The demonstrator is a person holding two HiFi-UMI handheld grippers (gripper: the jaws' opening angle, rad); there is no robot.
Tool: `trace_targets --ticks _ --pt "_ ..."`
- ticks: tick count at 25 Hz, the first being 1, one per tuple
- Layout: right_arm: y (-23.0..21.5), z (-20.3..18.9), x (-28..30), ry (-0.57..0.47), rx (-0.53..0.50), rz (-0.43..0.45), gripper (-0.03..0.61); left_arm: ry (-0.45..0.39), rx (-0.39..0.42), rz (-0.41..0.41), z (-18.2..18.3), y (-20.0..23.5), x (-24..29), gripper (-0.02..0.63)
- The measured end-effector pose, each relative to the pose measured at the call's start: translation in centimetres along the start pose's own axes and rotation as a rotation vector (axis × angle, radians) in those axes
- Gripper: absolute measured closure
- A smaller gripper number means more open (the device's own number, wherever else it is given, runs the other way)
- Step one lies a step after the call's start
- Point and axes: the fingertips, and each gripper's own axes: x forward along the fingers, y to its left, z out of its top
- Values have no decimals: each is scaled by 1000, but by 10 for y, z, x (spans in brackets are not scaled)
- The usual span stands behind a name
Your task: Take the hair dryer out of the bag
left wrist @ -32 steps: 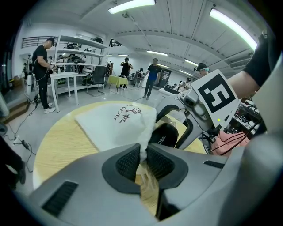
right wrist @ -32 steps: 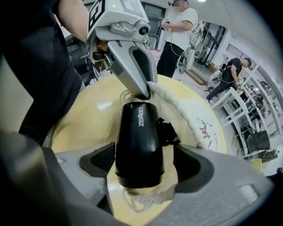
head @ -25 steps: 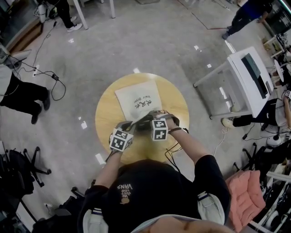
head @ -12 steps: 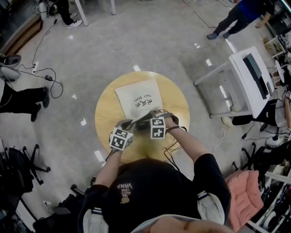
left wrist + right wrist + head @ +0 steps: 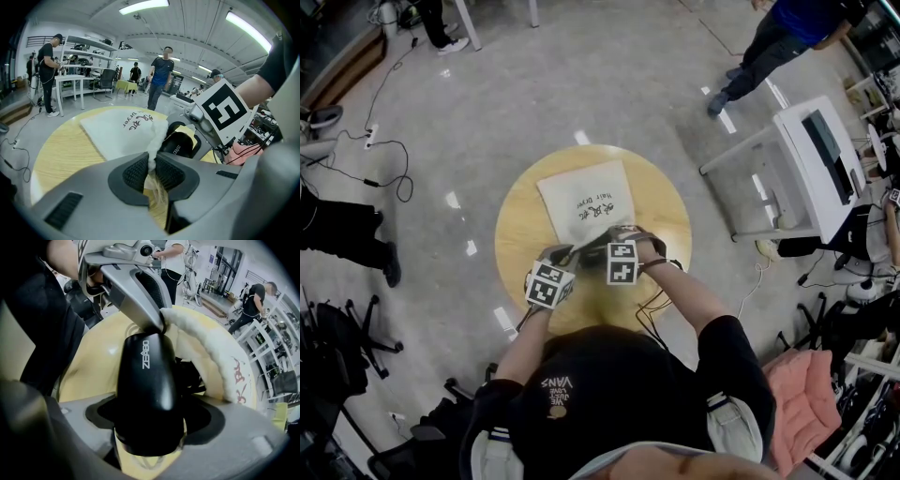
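- Since the earlier frame, the right hand-held gripper (image 5: 151,422) is edging toward the left one, its jaws just closing on the hair dryer (image 5: 146,376).
- The left hand-held gripper (image 5: 151,169) is clenching the bag (image 5: 586,202) by its rim, probably pinning the mouth open.
- The right one is grasping the dryer's black body, which is lying at the mouth, just ahead of the left jaws.
- Inside the bag, the dryer's far end is escaping view; overhead, both grippers are covering it on the worktop (image 5: 520,234).

Glossy black hair dryer (image 5: 146,380) pokes from the open mouth of the flat-lying white bag (image 5: 586,202)
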Motion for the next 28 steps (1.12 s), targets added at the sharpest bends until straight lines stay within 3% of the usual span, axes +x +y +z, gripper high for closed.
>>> trace_targets --ticks 11,28 --pt "4 -1 2 0 1 56 210 4 2 2 2 -2 2 565" --pt "6 1 -1 -24 -6 45 225 17 18 4 1 -3 0 564"
